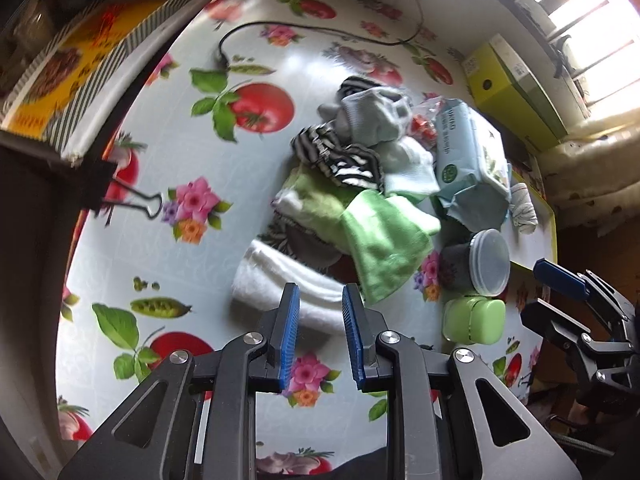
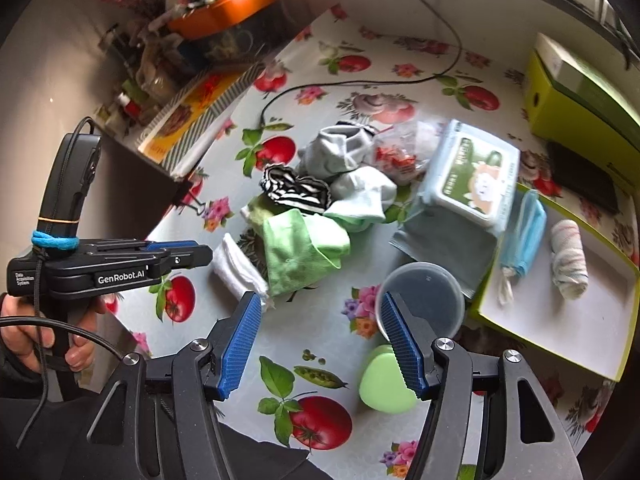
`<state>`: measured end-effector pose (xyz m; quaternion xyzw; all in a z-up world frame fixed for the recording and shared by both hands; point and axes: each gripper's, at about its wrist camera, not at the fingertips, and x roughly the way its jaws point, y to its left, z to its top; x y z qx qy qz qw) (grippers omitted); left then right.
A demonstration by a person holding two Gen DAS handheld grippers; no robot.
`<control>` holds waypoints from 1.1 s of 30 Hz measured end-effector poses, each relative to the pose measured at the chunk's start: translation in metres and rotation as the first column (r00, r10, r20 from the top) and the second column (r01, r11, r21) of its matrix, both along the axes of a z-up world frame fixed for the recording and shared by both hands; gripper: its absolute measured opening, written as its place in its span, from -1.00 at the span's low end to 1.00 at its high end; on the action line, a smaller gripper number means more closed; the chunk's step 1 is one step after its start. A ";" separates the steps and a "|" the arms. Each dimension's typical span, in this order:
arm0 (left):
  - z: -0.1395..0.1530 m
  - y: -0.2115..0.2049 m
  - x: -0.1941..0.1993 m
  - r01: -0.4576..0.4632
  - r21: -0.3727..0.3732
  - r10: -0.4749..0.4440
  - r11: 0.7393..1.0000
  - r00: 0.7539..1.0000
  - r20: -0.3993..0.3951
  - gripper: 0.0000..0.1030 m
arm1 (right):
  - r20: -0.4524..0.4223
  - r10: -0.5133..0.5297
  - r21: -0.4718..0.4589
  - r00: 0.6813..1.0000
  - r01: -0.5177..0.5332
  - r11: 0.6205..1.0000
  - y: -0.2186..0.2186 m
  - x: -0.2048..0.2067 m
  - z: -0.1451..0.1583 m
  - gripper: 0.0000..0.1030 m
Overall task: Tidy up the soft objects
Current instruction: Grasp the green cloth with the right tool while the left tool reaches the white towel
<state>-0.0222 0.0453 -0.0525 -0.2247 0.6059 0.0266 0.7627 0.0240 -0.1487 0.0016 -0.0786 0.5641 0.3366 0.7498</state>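
The left hand-held gripper (image 1: pixel 320 296) hung open and empty, just short of the white folded cloth (image 1: pixel 280 284) lying crosswise ahead; the right hand-held gripper (image 2: pixel 320 312), also open, was farther off.

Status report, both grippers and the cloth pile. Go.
Left gripper open, empty, above white towel. Right gripper open, empty. Cloth pile unsorted on table. Lidded tub beside right gripper.

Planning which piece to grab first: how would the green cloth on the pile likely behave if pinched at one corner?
The green cloth lies crumpled with soft folds, so it will probably hang limp and unfold. It looks thin, so likely light. It overlaps the white towel and touches the striped sock, so it may drag them.
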 end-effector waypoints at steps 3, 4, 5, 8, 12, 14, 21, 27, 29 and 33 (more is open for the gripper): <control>-0.012 0.003 -0.003 -0.019 -0.046 0.018 0.999 1.000 -0.026 -0.28 | -0.014 0.032 -0.022 0.999 -0.033 0.999 0.016 0.006 -0.012 0.22; -0.015 0.003 -0.005 -0.025 -0.054 0.023 0.998 0.999 -0.033 -0.26 | -0.017 0.039 -0.030 0.999 -0.040 0.999 0.020 0.008 -0.015 0.22; -0.019 0.003 -0.006 -0.030 -0.066 0.027 0.997 0.999 -0.042 -0.26 | -0.021 0.048 -0.040 0.999 -0.049 0.998 0.025 0.011 -0.020 0.22; -0.032 0.004 -0.007 -0.043 -0.090 0.037 0.995 0.997 -0.072 -0.26 | -0.045 0.070 -0.069 0.997 -0.073 0.995 0.040 0.021 -0.037 0.22; -0.046 0.006 -0.004 -0.078 -0.121 0.066 0.990 0.993 -0.100 -0.26 | -0.085 0.084 -0.105 0.993 -0.093 0.990 0.058 0.034 -0.062 0.22; -0.053 0.010 -0.003 -0.104 -0.138 0.089 0.985 0.990 -0.112 -0.25 | -0.106 0.084 -0.123 0.991 -0.097 0.988 0.064 0.040 -0.072 0.22; -0.070 0.018 0.003 -0.151 -0.156 0.131 0.976 0.983 -0.132 -0.25 | -0.149 0.108 -0.140 0.983 -0.129 0.982 0.074 0.046 -0.090 -0.51; -0.071 0.016 0.011 -0.160 -0.142 0.140 0.977 0.980 -0.141 -0.26 | -0.115 0.123 -0.125 0.986 -0.137 0.983 0.074 0.044 -0.078 -0.77; -0.070 0.015 0.012 -0.162 -0.136 0.144 0.977 0.980 -0.135 -0.27 | -0.106 0.118 -0.109 0.987 -0.129 0.986 0.073 0.043 -0.072 -0.78; -0.068 0.015 0.012 -0.160 -0.132 0.143 0.978 0.982 -0.124 -0.82 | -0.091 0.109 -0.080 0.990 -0.116 0.990 0.067 0.041 -0.059 -0.78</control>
